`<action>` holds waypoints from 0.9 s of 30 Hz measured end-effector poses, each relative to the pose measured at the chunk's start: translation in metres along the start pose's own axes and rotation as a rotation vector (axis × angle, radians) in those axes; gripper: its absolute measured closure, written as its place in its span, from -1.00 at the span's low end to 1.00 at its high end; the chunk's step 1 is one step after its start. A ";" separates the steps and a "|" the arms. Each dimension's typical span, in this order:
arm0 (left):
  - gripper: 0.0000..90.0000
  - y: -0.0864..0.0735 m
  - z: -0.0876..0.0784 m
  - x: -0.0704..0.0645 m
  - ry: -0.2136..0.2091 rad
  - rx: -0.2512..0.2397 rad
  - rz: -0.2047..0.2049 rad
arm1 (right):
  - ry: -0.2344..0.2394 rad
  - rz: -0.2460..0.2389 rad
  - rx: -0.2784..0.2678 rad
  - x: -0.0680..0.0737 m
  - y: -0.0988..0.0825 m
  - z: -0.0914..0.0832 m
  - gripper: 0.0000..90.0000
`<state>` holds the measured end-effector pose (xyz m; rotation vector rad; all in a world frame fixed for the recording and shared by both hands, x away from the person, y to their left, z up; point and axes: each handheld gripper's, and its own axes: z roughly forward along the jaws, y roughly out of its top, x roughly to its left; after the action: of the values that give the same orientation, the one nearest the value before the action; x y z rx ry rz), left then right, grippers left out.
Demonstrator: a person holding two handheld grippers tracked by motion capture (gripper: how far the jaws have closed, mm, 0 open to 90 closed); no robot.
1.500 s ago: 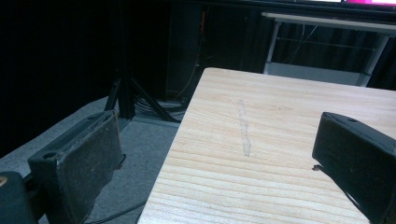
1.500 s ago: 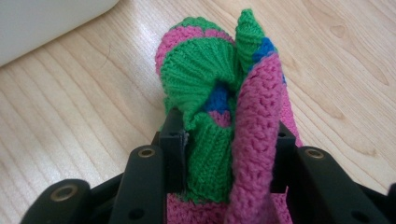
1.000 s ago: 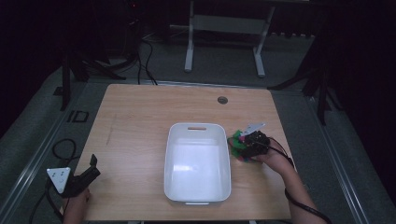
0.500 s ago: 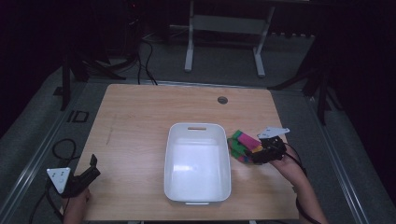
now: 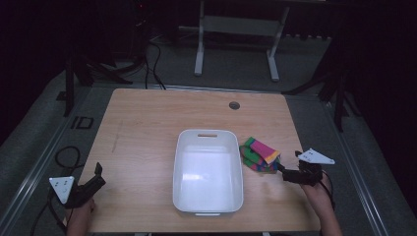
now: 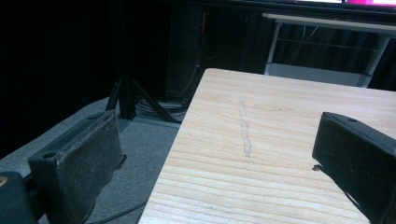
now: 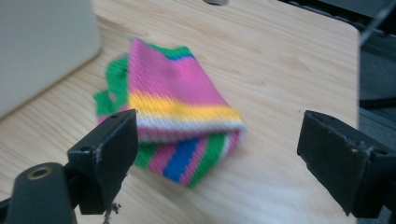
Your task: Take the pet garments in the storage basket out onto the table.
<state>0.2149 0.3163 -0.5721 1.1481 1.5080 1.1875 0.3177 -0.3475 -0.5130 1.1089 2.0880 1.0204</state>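
Our right gripper hangs just short of the cloth, jaws wide with nothing between them, so we judge the step to be a grasp; next we must close on its folded edge. The cloth, folded and striped pink, green, yellow and blue, lies on the table just right of the bin. Our left gripper rests wide at the table's corner.

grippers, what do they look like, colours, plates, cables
Both are black two-jaw tools. The left gripper carries a pale three-cornered plate with small dark marks; the right gripper has a similar plate on top and a dark cable trailing back by the hand. Up close, the jaws are blocky black pads with worn, frayed edges. No sleeves are visible.
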 end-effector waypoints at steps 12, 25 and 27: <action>-0.96 0.000 0.000 0.000 0.002 0.000 0.004 | -0.145 0.083 0.015 0.000 -0.047 -0.022 -0.72; -0.96 0.000 0.000 0.000 0.002 -0.001 0.002 | -0.259 0.190 -0.021 -0.002 -0.080 -0.038 -0.72; -0.96 0.000 0.000 0.000 0.002 -0.002 0.002 | -0.269 0.194 -0.031 -0.003 -0.082 -0.041 -0.72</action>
<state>0.2146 0.3162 -0.5722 1.1480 1.5072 1.1918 0.2530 -0.3951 -0.5578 1.3716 1.7737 0.9305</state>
